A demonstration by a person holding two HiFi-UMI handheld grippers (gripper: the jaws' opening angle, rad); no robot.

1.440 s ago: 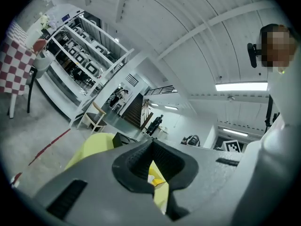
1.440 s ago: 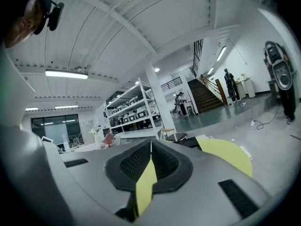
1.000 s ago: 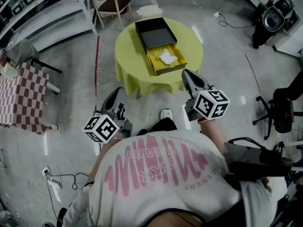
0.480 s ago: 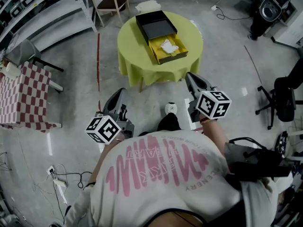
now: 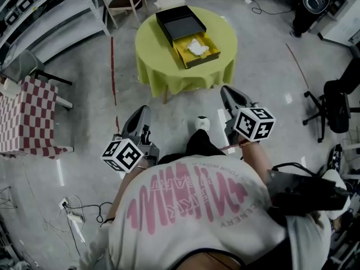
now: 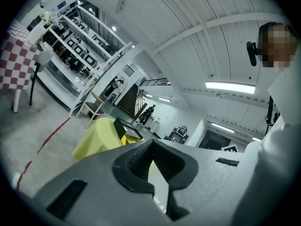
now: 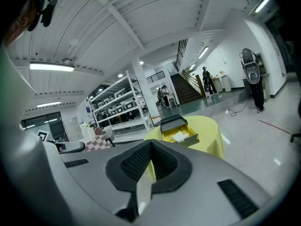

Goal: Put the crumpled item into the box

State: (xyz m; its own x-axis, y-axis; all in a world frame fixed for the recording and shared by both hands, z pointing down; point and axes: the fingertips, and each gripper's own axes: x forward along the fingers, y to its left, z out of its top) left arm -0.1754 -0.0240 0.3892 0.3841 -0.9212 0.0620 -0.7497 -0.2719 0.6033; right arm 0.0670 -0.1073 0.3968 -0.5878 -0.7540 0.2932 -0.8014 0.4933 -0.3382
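head: steeply down, far | gripper views: forward, both probably share table [image 5: 154, 58]

The crumpled item [image 5: 197, 47] is rendered too small to be identified; the checked table [image 5: 28, 117] at nine o'clock is cropped.

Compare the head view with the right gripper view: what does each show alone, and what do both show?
Only the head view: the person's shirt, a shoe and floor cables. Only the right gripper view: ceiling lights, stairs, and the right gripper close up, its jaws shut and empty. Both: the yellow table, the box on it, and the crumpled item lying in the box.
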